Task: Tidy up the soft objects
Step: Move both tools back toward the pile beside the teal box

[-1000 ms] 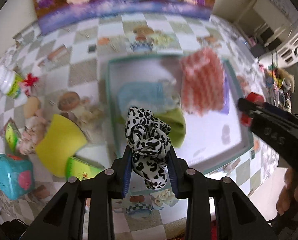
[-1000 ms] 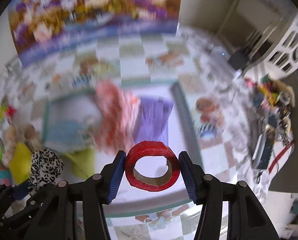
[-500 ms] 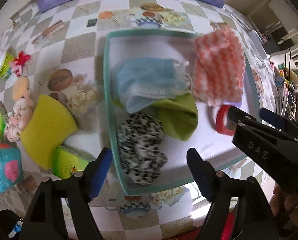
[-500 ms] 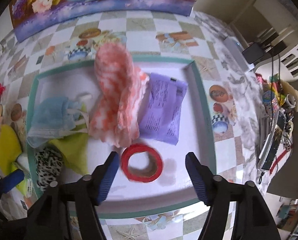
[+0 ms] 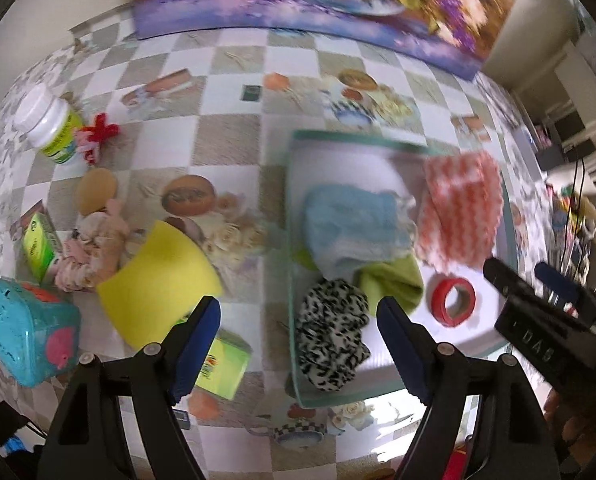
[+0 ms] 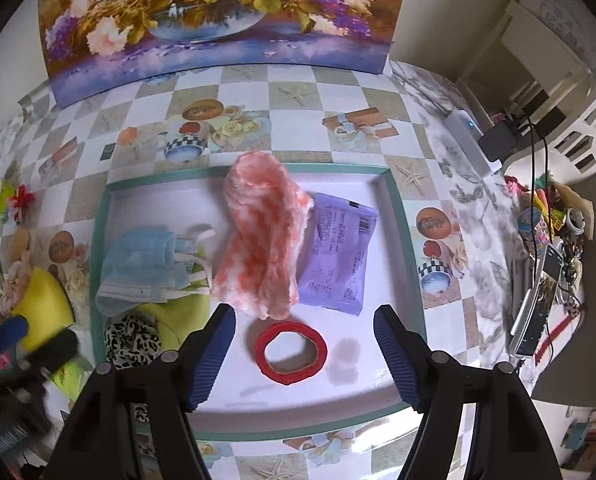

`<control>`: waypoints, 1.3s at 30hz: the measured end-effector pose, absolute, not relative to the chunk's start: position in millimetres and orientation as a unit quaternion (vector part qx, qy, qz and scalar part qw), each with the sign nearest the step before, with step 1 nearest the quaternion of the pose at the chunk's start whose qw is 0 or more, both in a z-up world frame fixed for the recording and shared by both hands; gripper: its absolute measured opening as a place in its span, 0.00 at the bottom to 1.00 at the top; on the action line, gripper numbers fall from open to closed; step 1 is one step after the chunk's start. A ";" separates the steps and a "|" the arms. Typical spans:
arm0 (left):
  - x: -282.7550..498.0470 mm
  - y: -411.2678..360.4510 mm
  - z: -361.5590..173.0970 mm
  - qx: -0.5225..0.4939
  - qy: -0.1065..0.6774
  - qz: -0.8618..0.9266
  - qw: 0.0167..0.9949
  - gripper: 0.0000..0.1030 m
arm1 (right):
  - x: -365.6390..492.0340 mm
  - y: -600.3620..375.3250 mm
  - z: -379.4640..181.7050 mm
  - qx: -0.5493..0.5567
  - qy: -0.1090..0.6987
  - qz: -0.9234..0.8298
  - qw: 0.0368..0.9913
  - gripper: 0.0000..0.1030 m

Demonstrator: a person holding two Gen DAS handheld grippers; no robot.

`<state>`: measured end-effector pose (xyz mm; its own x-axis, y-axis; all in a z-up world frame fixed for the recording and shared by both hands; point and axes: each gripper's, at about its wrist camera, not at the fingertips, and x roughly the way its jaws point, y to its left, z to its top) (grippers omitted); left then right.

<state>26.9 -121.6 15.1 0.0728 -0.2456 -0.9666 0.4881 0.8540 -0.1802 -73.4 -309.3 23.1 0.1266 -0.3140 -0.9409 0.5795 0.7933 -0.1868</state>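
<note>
Soft things lie gathered in the teal-rimmed tray (image 6: pixel 401 216), the landmark for everything else. Inside it, a leopard-print scrunchie (image 5: pixel 333 330) sits in the near left corner, touching a lime-green cloth (image 5: pixel 393 280); a light blue face mask (image 6: pixel 142 264) lies just beyond and partly over that cloth. A fluffy pink-and-white cloth (image 6: pixel 264 236) runs down the tray's middle, overlapping the edge of a purple sachet (image 6: pixel 337 256) toward the right side. A red tape roll (image 6: pixel 292 352) lies flat on the tray floor near the front rim. The right gripper (image 6: pixel 301 348) hangs over the tray's front, fingers spread wide on either side of the tape roll without touching it. The left gripper (image 5: pixel 298 344) hovers at the tray's left rim, fingers also spread apart and empty, the scrunchie lying loose below between them. Left of the tray, on the checked tablecloth (image 5: pixel 234 148), lie a yellow sponge (image 5: pixel 160 276), a green carton (image 5: pixel 222 362), a teal plastic box (image 5: pixel 26 328) and a white-capped bottle (image 5: pixel 50 124).
</note>
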 end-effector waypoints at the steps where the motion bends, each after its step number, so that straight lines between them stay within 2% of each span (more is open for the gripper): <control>1: 26.7 -121.4 14.9 0.091 0.632 -0.250 0.728 0.80 | -72.6 -307.2 23.7 0.110 0.588 -0.301 0.743 0.73; 4: 41.4 -110.2 14.2 0.070 0.632 -0.232 0.736 0.86 | -68.0 -299.2 29.4 0.107 0.578 -0.290 0.755 0.73; 16: 100.9 -7.6 26.9 0.019 0.607 -0.105 0.788 0.86 | -43.1 -259.3 52.0 0.130 0.535 -0.231 0.802 0.73; 25: 124.5 66.4 27.0 -0.027 0.603 -0.040 0.797 0.86 | -15.2 -214.9 51.1 0.119 0.536 -0.180 0.816 0.73; 39: 136.6 86.8 -2.4 -0.041 0.636 -0.029 0.770 0.86 | 33.0 -136.6 3.6 0.106 0.585 -0.098 0.798 0.73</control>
<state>136.6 86.8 -2.4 0.1894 -0.0970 -0.9771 -0.0076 0.9949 -0.1003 33.0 -136.6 3.6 0.2972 -0.0322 -0.9543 0.2795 0.9586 0.0547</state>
